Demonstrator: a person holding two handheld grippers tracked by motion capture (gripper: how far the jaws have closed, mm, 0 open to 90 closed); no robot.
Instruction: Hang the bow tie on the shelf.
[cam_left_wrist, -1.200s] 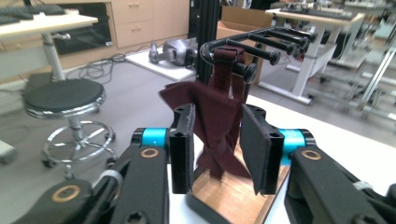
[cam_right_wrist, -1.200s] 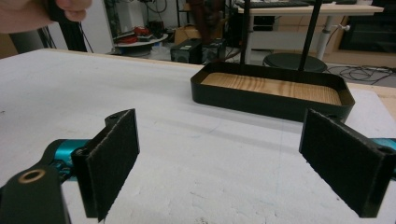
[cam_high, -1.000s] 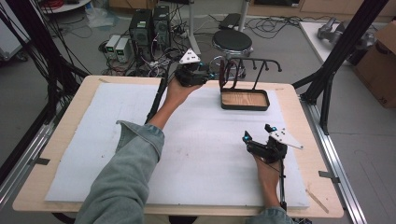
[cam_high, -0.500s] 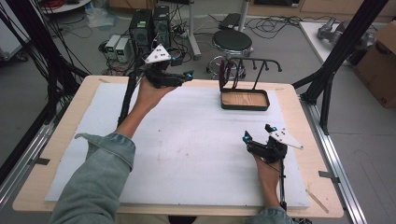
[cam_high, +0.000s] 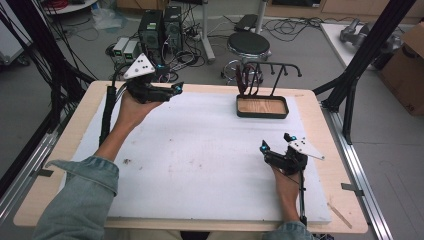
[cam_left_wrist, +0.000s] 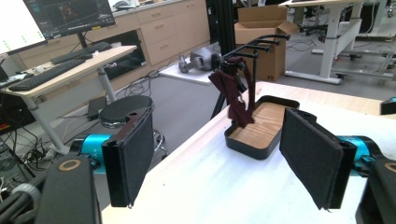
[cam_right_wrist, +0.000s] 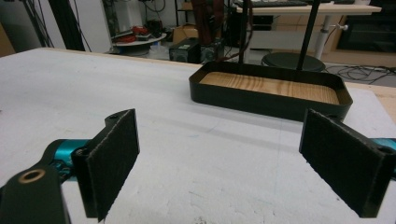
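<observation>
Left tongs (cam_high: 175, 88), far left corner of the desk (cam_high: 320, 125): jaws wide apart, having just been opening, nothing between them. In the left gripper view the left tongs (cam_left_wrist: 219, 154) look along the desk's far edge at a dark red cloth (cam_left_wrist: 236, 95) hanging from a black rack (cam_left_wrist: 261, 42). The cloth's lower end reaches into the wood-bottomed tray (cam_left_wrist: 254, 144) under the rack, well apart from these tongs.

Right tongs (cam_high: 277, 142), near right of the desk: jaws wide apart, empty. The same tray (cam_right_wrist: 261, 100) lies ahead of them on the white pad (cam_right_wrist: 187, 154), not touching.
</observation>
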